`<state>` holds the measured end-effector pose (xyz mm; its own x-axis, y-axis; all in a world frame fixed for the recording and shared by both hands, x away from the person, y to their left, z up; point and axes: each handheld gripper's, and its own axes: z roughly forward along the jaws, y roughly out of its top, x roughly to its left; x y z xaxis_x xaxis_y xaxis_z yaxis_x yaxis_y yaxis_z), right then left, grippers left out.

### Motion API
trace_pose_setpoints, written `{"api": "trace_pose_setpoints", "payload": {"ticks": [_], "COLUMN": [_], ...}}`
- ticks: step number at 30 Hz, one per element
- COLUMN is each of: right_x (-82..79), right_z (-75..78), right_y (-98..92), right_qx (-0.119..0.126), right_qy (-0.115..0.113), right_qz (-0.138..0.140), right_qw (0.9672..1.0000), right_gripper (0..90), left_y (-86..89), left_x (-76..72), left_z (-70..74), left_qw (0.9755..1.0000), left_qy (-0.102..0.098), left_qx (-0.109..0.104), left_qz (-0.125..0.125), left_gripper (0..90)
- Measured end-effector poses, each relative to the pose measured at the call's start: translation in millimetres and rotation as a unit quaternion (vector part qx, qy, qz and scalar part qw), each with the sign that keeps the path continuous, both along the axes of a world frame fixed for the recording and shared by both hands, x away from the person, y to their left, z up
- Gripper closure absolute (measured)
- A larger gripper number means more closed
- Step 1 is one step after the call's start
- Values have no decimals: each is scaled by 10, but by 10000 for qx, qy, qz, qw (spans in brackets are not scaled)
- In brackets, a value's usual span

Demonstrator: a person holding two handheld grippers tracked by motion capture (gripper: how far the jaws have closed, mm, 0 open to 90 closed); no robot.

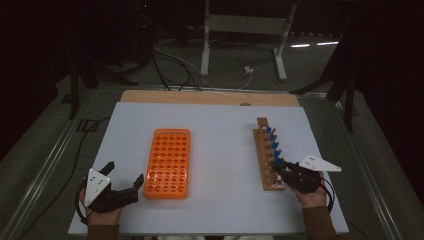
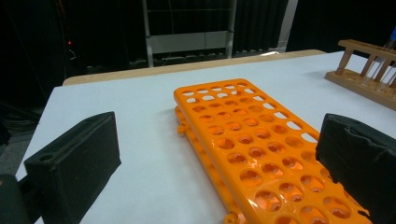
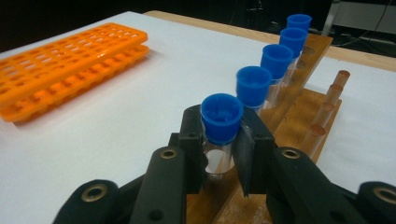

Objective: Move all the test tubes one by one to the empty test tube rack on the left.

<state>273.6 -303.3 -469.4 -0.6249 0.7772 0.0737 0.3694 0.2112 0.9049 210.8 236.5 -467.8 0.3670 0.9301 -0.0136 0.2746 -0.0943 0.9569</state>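
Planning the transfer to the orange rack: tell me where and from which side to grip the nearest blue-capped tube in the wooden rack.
Grip the nearest blue-capped tube on its clear body just under the cap, jaws on either side, coming from the near end of the wooden rack. The tube stands upright with neighbours only behind it. The right gripper is already clamped there.

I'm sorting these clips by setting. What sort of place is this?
Probably a lab-style test bench in a dark workroom: a white table holds an orange tube rack and a wooden rack of blue-capped tubes, with cables on the floor behind.
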Motion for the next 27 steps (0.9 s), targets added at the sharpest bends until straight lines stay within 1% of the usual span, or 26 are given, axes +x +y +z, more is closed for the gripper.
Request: {"api": "trace_pose_setpoints", "payload": {"ticks": [4,8,11,12,15,17,20,22,23,25,27], "right_x": [-8,1,5,0,-16,-29,-38,-45,-50,-57,-59], "right_z": [6,-6,14,27,73,108,163,206,230,288,352], "right_y": [26,58,52,53,47,38,8,-8,-12,-22,-33], "right_qx": [-109,-224,-183,-194,-199,-163,-47,-27,-25,-34,-25], "right_qy": [-28,19,57,48,-24,-58,-69,-80,-97,-140,-156], "right_qz": [11,16,46,54,51,35,33,36,38,53,65], "right_qw": [9999,9997,9998,9998,9998,9998,10000,10000,9999,9999,9999], "right_gripper": [754,763,771,771,772,772,772,772,772,772,772], "left_y": [-6,-22,-46,-55,-74,-83,-83,-84,-83,-86,-87], "left_x": [2,4,2,0,0,0,3,3,9,10,15], "left_z": [-1,1,16,22,38,48,43,40,39,45,49], "left_qw": [10000,10000,9999,9999,9999,9998,9994,9993,9991,9991,9987], "left_qy": [16,28,43,47,40,39,68,66,61,28,-44], "left_qx": [5,-3,22,69,63,44,5,0,-22,9,-48], "left_qz": [-11,-49,-97,-100,-147,-195,-342,-366,-426,-431,-500], "left_gripper": [7,7,7,8,7,8,8,7,7,8,7]}}
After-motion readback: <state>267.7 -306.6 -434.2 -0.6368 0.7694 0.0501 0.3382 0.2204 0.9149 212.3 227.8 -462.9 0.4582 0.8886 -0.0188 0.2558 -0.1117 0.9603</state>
